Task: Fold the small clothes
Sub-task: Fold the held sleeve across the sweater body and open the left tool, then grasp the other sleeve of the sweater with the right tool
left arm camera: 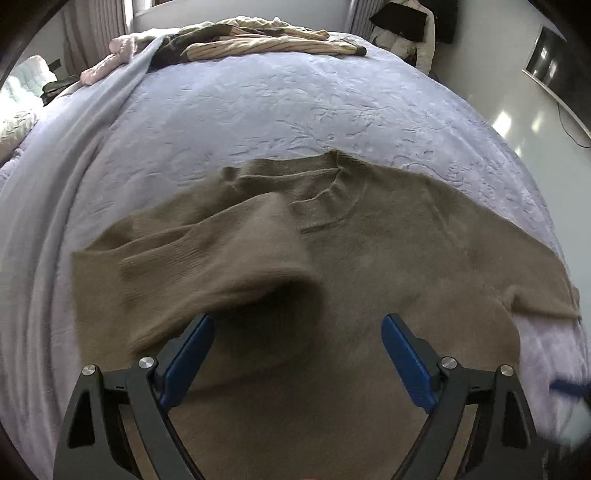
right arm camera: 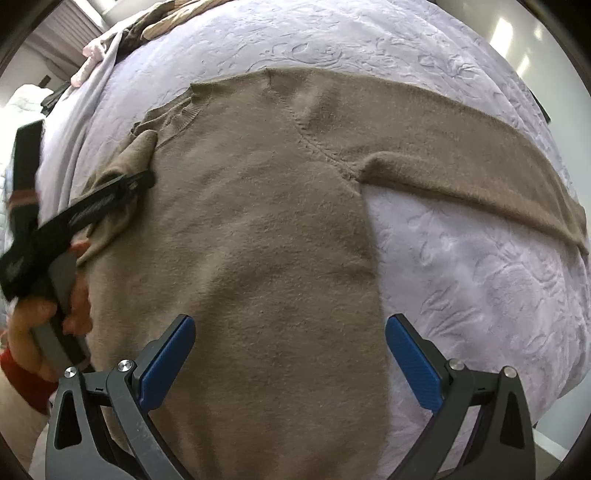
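Left gripper (left arm camera: 297,332): spread wide, gripping nothing, over the folded-in sleeve (left arm camera: 207,251).
Sweater (right arm camera: 258,229): brown knit, lying flat on the bed, collar (left arm camera: 325,195) at the far edge, other sleeve (right arm camera: 461,155) stretched out sideways.
Right gripper (right arm camera: 290,336): fingers wide apart, unloaded, above the sweater's body.
Bed cover (left arm camera: 295,103): lavender, embossed.
Far edge: heaped striped clothes (left arm camera: 266,40).
Room: curtains (left arm camera: 96,29), glossy floor (left arm camera: 517,107).

text: none legible | labels: none | brands: none | numbers: none
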Available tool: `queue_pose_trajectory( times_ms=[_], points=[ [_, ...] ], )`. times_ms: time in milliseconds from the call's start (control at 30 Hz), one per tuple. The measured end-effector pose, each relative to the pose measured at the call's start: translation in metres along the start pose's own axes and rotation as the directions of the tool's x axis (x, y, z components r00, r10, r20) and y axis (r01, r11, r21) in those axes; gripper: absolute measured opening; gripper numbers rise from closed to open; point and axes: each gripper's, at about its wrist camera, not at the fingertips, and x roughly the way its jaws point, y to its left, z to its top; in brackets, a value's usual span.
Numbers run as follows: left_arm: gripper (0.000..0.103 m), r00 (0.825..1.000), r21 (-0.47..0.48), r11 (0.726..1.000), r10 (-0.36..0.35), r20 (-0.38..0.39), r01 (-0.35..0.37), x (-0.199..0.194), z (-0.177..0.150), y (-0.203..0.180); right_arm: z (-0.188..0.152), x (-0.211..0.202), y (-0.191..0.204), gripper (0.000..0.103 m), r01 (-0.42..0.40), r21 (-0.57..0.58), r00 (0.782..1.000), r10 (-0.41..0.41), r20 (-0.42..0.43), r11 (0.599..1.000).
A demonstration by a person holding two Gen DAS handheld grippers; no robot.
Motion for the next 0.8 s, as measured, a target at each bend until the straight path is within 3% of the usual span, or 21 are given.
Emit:
queue_pose_trajectory(
  times_ms=[133,200,267,367,467,533,567,633,667,700,733,767,800],
  points=[
    [0.092,0.998,-0.093,0.994,0.059,0.028,-0.056,-0.028,-0.016,0.055,0.023,-0.002,0.030,0.103,0.045,-0.142,0.996,-0.034,0.079,0.989],
    [0.092,0.995,-0.199,0.975,0.100,0.012,-0.095,-0.035,-0.024,0.093,0.038,-0.001,0.067,0.103,0.078,-0.286,0.990,-0.039,0.138,0.955],
    [0.092,0.991,-0.286,0.949,0.127,-0.041,-0.134,-0.027,-0.029,0.127,0.050,0.003,0.111,0.103,0.116,-0.438,0.978,-0.025,0.207,0.891],
    [0.092,0.987,-0.407,0.903,0.088,-0.132,-0.135,-0.004,-0.036,0.177,0.058,0.021,0.181,0.102,0.211,-0.639,0.952,-0.006,0.308,0.740],
    [0.092,0.989,-0.488,0.869,0.008,-0.145,-0.078,0.012,-0.036,0.205,0.056,0.052,0.234,0.102,0.322,-0.755,0.923,-0.011,0.385,0.571],
    [0.092,0.991,-0.506,0.862,-0.032,-0.129,-0.038,0.020,-0.034,0.210,0.054,0.073,0.255,0.101,0.389,-0.786,0.903,-0.029,0.429,0.481],
    [0.092,0.991,-0.513,0.858,-0.046,-0.124,-0.024,0.022,-0.032,0.212,0.053,0.086,0.263,0.098,0.429,-0.793,0.889,-0.046,0.456,0.433],
    [0.087,0.991,-0.533,0.846,-0.071,-0.116,-0.002,0.028,-0.030,0.215,0.054,0.105,0.269,0.073,0.480,-0.798,0.871,-0.086,0.485,0.364],
    [0.078,0.990,-0.536,0.844,-0.080,-0.113,0.007,0.030,-0.027,0.215,0.061,0.109,0.268,0.028,0.457,-0.806,0.884,-0.096,0.457,0.377],
    [0.077,0.989,-0.531,0.847,-0.085,-0.122,0.008,0.032,-0.025,0.214,0.071,0.105,0.263,0.013,0.421,-0.792,0.901,-0.100,0.423,0.442],
    [0.077,0.988,-0.524,0.852,-0.084,-0.127,0.005,0.034,-0.024,0.210,0.081,0.097,0.255,0.013,0.382,-0.761,0.912,-0.079,0.403,0.525],
    [0.077,0.988,-0.515,0.857,-0.082,-0.130,0.004,0.036,-0.024,0.211,0.097,0.078,0.235,0.014,0.288,-0.684,0.928,-0.020,0.371,0.671],
    [0.077,0.988,-0.502,0.865,-0.079,-0.134,0.001,0.037,-0.022,0.208,0.106,0.066,0.215,0.014,0.209,-0.618,0.936,0.028,0.350,0.758]
  ],
)
